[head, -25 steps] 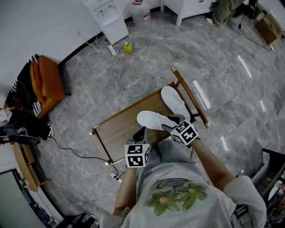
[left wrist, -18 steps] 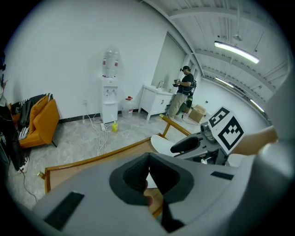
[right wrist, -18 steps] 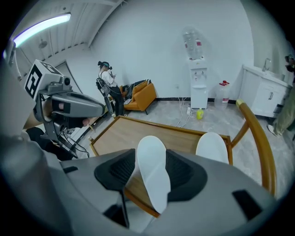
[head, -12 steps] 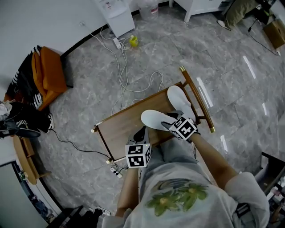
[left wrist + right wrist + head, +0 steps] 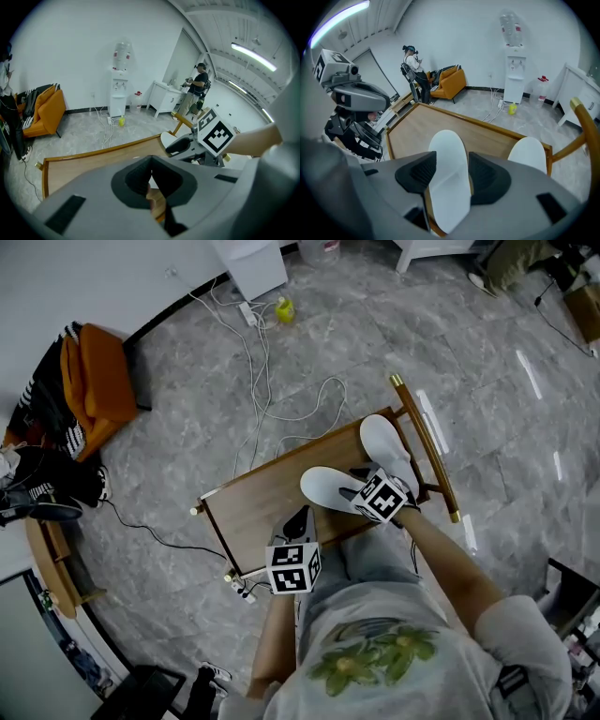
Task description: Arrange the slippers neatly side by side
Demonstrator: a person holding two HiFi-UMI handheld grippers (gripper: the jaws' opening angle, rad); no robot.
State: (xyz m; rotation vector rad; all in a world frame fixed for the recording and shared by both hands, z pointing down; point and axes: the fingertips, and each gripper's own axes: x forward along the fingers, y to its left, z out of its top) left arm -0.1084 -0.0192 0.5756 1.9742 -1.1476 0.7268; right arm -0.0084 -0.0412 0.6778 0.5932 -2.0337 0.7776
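Two white slippers lie on the wooden table (image 5: 253, 507). The nearer slipper (image 5: 326, 487) (image 5: 449, 180) lies crosswise, its heel end between the jaws of my right gripper (image 5: 356, 493) (image 5: 452, 161). Those jaws are opening and the pads stand beside the slipper's edges. The other slipper (image 5: 384, 444) (image 5: 528, 152) rests at the table's right end, angled away from the first. My left gripper (image 5: 298, 524) (image 5: 151, 161) hovers at the table's near edge, shut with nothing in it.
A wooden rail (image 5: 427, 446) runs along the table's right end. White cables (image 5: 258, 381) and a yellow bottle (image 5: 284, 307) lie on the grey floor. An orange chair (image 5: 94, 390) stands at the left. A person (image 5: 197, 91) stands far off by a white cabinet.
The head view has drifted, so the table sits slightly higher and further right. My right gripper stays at the nearer slipper's heel. The left gripper holds its place.
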